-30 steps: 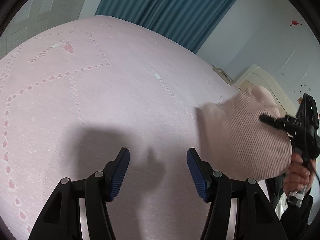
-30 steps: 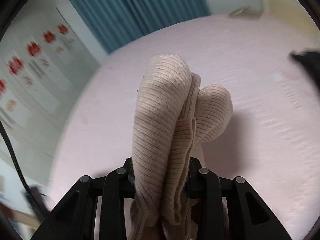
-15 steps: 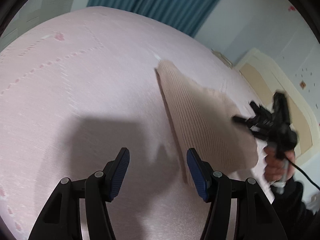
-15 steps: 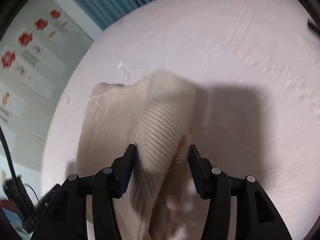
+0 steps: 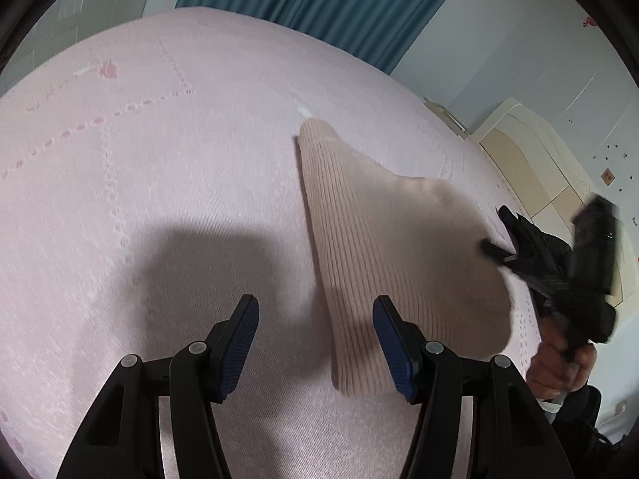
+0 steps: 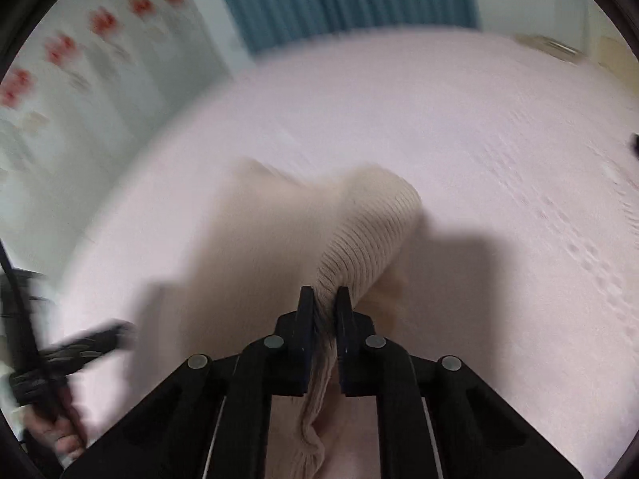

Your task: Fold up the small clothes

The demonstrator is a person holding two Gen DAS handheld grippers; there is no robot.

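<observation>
A beige ribbed knit garment (image 5: 383, 247) lies stretched over the pink bed sheet (image 5: 159, 159), its far cuff end pointing away. My left gripper (image 5: 315, 343) is open and empty, low over the sheet, with the garment's near edge by its right finger. My right gripper (image 6: 324, 299) is shut on a bunched fold of the garment (image 6: 359, 247) and holds that side raised; it also shows in the left wrist view (image 5: 495, 249) at the garment's right edge. The right wrist view is blurred.
Teal curtains (image 5: 319, 4) hang behind the bed. A cream headboard (image 5: 531, 159) stands at the right. A wall with red flower stickers (image 6: 100, 24) is on the left of the right wrist view. The left gripper (image 6: 72, 351) and hand show at lower left there.
The garment went from hanging bunched in the right gripper to spread across the sheet. The right gripper's jaws opened midway and have closed again on a fold. The left gripper stayed open.
</observation>
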